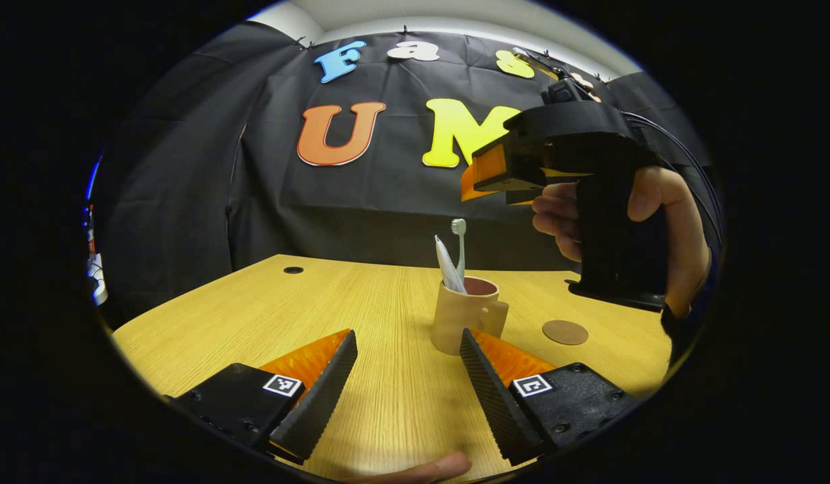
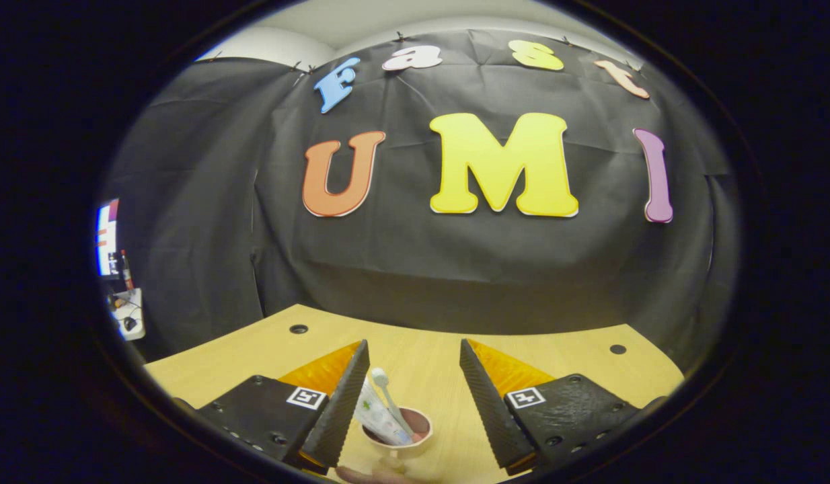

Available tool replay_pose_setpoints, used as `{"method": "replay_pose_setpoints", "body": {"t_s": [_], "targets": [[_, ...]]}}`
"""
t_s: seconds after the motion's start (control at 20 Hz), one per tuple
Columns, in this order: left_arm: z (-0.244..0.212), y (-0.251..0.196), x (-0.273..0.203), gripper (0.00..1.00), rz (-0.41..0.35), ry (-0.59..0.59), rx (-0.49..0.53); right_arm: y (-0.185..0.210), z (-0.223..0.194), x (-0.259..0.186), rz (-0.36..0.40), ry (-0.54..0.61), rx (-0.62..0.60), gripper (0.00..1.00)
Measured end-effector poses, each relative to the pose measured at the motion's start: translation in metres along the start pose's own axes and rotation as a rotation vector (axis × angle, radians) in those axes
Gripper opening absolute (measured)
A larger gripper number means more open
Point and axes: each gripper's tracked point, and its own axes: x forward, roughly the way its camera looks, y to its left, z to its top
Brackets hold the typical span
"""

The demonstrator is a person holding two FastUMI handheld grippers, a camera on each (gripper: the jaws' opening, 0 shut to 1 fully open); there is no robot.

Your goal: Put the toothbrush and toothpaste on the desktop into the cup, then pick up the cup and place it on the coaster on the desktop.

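Two items, toothbrush (image 1: 459, 245) & toothpaste (image 1: 447, 265), stand in the cup (image 1: 463, 316) mid-table (image 1: 253, 316). Left gripper view: left tongs (image 1: 408, 383) spread, empty; cup just ahead by the right-side finger, coaster (image 1: 565, 332) to its right, nearer the table's right edge. Right tongs (image 1: 499, 178) held by a hand (image 1: 657, 228) above. Right gripper view: right tongs (image 2: 415, 396) spread, empty, over the cup (image 2: 398, 430), which sits below, between the fingers.

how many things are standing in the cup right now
2: the toothbrush and the toothpaste both stand in the cup, leaning together at its left side. Anything smaller down inside would be hidden.
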Motion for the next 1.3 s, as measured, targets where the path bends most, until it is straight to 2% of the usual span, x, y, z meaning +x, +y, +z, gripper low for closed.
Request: {"method": "replay_pose_setpoints", "body": {"t_s": [0.2, 0.25, 0.35, 0.45, 0.65, 0.85, 1.1, 1.3], "targets": [[0.006, -0.004, 0.005, 0.98, -0.002, -0.010, 0.028, -0.011, 0.003, -0.022, 0.022, 0.000, 0.037, 0.84], [0.009, -0.003, 0.008, 0.98, 0.007, -0.011, 0.043, -0.017, 0.006, -0.030, 0.020, -0.003, 0.038, 0.89], [0.018, -0.005, 0.017, 0.98, 0.012, -0.007, 0.070, -0.032, 0.012, -0.049, 0.010, -0.035, 0.029, 0.92], [0.027, -0.016, 0.025, 0.97, -0.015, 0.010, 0.054, -0.044, 0.018, -0.067, 0.008, -0.062, 0.014, 0.93], [0.053, -0.035, 0.047, 0.98, -0.049, 0.078, -0.028, -0.076, 0.029, -0.102, -0.036, -0.122, -0.035, 0.93], [0.092, -0.040, 0.065, 0.97, -0.011, 0.106, 0.036, -0.108, 0.042, -0.134, -0.102, -0.198, -0.102, 0.94], [0.093, -0.059, 0.076, 0.97, -0.013, 0.340, -0.018, -0.138, 0.047, -0.185, -0.138, -0.273, -0.107, 0.96], [0.094, -0.059, 0.082, 0.98, 0.049, 0.520, -0.072, -0.162, 0.043, -0.223, -0.176, -0.328, -0.130, 0.95]]}}
